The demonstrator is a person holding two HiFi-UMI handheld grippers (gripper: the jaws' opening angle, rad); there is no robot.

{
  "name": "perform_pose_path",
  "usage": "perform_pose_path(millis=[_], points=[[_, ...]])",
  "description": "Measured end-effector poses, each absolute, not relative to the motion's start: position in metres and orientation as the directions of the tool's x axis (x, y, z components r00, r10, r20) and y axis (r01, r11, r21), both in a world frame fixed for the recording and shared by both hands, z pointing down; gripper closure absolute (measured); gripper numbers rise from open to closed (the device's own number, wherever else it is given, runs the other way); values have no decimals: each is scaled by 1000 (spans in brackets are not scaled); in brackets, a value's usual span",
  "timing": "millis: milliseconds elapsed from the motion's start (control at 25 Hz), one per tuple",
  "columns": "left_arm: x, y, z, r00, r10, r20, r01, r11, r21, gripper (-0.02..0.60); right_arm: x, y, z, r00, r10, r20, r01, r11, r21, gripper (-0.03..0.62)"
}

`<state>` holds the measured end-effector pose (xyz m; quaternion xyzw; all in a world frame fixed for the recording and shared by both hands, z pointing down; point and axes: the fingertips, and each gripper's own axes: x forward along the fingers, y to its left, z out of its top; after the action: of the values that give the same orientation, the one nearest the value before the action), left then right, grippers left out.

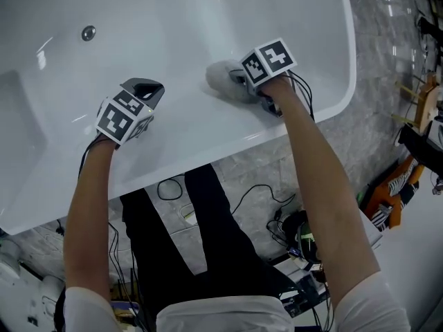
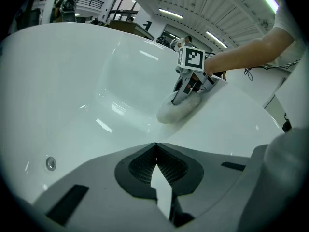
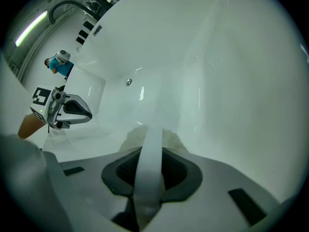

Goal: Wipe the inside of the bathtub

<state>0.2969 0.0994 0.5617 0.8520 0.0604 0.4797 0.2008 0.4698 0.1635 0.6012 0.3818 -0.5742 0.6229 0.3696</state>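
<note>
While shut, right jaws on cloth (image 1: 223, 81)

My left gripper (image 1: 144, 92) over near inner slope of white bathtub (image 1: 208, 19). My right gripper (image 1: 242, 80) further right on same slope, tips buried in grey fluffy cloth (image 1: 220, 81) lying against tub wall. 2 bare forearms cross rim. Drain (image 1: 88, 33) well apart, upper left. Black cables (image 1: 263, 199) on grey floor.
</note>
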Motion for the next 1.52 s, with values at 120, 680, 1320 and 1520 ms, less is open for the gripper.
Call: perform_pose_path(millis=[120,680,1320,1520], points=[[310,103,567,527,305,793,-81,-911,405,571,494,170,603,-423,25,906,-904,-81,-420,502],[362,107,576,531,328,781,-43,-911,411,571,568,189,619,-319,114,941,-948,-25,-319,502],[346,98,629,474,316,822,-44,-924,380,571,550,171,710,-333,182,925,-940,7,-340,502],[326,94,645,461,309,832,-54,-926,374,571,535,166,731,-333,197,922,-940,7,-341,502]])
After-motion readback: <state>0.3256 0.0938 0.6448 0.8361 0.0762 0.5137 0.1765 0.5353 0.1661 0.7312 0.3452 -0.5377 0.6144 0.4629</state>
